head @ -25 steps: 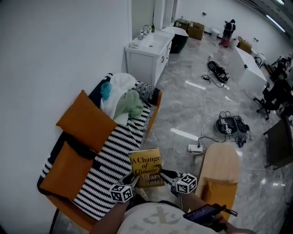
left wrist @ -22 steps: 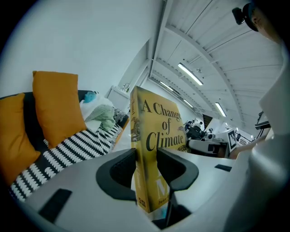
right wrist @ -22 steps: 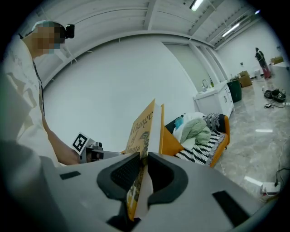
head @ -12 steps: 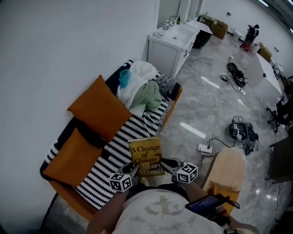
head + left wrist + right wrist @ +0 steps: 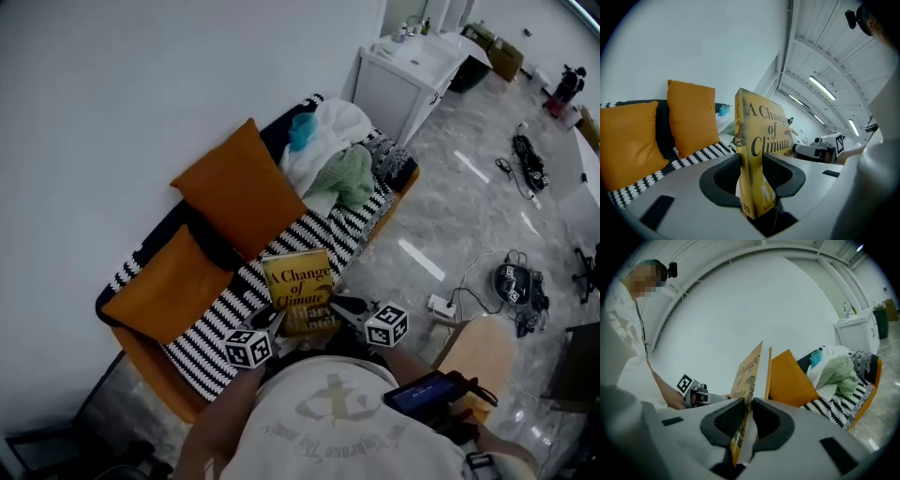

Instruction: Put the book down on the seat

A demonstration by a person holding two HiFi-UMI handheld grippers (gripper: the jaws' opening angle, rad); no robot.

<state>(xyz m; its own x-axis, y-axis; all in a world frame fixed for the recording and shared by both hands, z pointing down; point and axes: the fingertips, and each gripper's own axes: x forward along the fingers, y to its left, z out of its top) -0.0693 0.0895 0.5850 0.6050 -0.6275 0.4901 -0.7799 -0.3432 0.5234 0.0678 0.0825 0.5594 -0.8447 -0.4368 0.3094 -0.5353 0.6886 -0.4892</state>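
Drawn in closer to the sofa than a second ago. Holding the yellow book [image 5: 298, 289] upright over the front edge of the striped seat [image 5: 211, 339]. Clamped on its lower left edge with the left gripper [image 5: 273, 321], on its lower right with the right gripper [image 5: 343, 306]. Just beyond, two orange cushions [image 5: 239, 192].

book [image 5: 298, 286]: yellow, black lettering | cushions [image 5: 239, 192]: orange | seat [image 5: 202, 333]: black-white stripes | cloth [image 5: 349, 176]: pale green
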